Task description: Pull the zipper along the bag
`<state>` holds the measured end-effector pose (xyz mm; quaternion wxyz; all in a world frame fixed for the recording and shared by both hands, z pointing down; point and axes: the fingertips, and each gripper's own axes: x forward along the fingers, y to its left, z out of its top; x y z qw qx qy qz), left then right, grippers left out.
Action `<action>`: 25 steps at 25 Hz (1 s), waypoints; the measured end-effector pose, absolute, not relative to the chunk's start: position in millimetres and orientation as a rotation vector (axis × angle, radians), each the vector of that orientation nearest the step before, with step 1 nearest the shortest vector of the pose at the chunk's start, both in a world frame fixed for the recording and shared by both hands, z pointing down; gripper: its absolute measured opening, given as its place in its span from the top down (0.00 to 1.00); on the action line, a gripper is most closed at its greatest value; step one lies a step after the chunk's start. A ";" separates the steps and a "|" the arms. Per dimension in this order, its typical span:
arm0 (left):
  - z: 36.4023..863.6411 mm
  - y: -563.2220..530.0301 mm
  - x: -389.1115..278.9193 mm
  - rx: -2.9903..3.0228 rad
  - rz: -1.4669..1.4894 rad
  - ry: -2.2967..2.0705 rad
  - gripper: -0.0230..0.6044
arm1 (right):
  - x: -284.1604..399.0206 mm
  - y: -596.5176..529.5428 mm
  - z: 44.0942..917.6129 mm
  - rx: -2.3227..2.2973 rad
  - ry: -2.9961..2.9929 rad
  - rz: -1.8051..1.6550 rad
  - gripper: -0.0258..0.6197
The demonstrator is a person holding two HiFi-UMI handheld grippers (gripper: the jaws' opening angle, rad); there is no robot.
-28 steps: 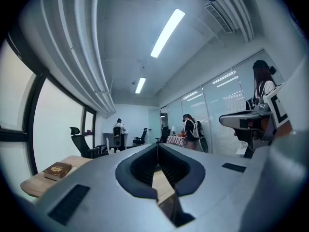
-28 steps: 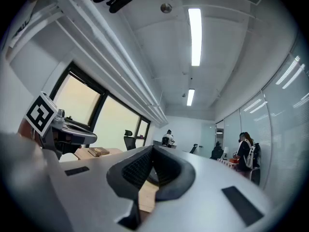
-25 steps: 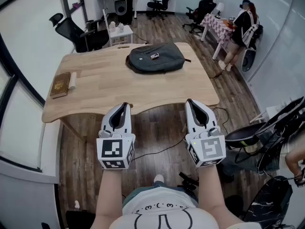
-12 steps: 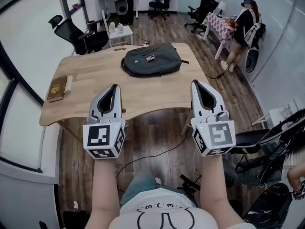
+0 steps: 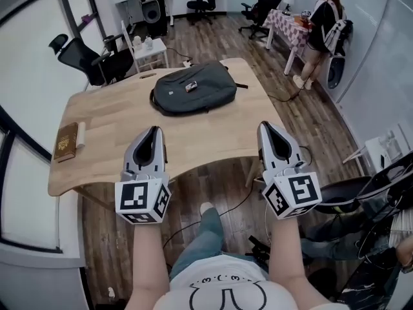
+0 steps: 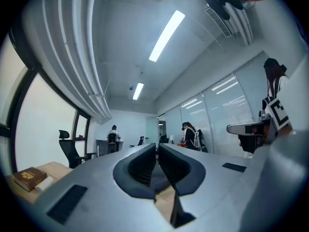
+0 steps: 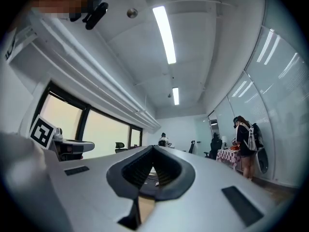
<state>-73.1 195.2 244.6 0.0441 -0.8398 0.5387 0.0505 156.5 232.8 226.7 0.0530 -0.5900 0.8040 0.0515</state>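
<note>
At the left edge of the head view, a brown hardcover book with an ornate cover lies flat near the rim of a pale, smooth-grained wooden surface with rounded corners. Above it, in the upper left, stands a black mesh-backed office chair.

Low and left of centre, the left gripper is held over the near edge of the surface. It has a smooth grey moulded shell, with its marker cube below. Its ribbed black pads are drawn together with nothing between them, as the left gripper view shows.

In the upper centre of the frame, well apart from both grippers, the dark grey fabric backpack lies flat on the far half of the surface. It is soft and rounded in outline, with a small light rectangular patch on top. Its zipper is too small to make out.

Low and right of centre, the right gripper hangs just off the surface's near right corner, above the dark wood-plank floor. Its jaws also meet, empty, around ribbed inner pads.

In the upper right, a person in dark clothing stands beside a small table draped in a chequered cloth, next to a frosted glass partition.
</note>
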 end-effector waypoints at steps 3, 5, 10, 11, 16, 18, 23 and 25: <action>264.3 153.5 -55.2 -2.642 0.142 1.651 0.93 | 168.5 195.1 239.9 -1.822 2.465 0.117 0.88; 280.0 124.9 -42.6 -2.697 0.124 1.659 0.91 | 176.2 170.1 248.9 -1.841 2.488 0.097 0.88; 332.2 46.6 -13.2 -2.822 0.007 1.670 0.75 | 188.5 99.1 280.7 -1.896 2.537 0.024 0.88; 342.1 32.1 -9.7 -2.832 -0.024 1.677 0.75 | 190.1 84.4 288.1 -1.911 2.546 0.000 0.88; 372.4 -32.7 -0.6 -2.882 -0.109 1.705 0.75 | 197.6 15.1 318.1 -1.955 2.574 -0.137 0.88; 379.7 -52.7 1.3 -2.900 -0.125 1.706 0.75 | 200.9 -5.4 326.7 -1.978 2.580 -0.174 0.88; 403.8 -87.5 7.2 -2.944 -0.180 1.730 0.75 | 206.3 -41.8 349.0 -2.016 2.617 -0.245 0.88; 418.1 -93.9 11.0 -2.962 -0.223 1.754 0.75 | 206.7 -49.3 360.6 -2.021 2.642 -0.288 0.88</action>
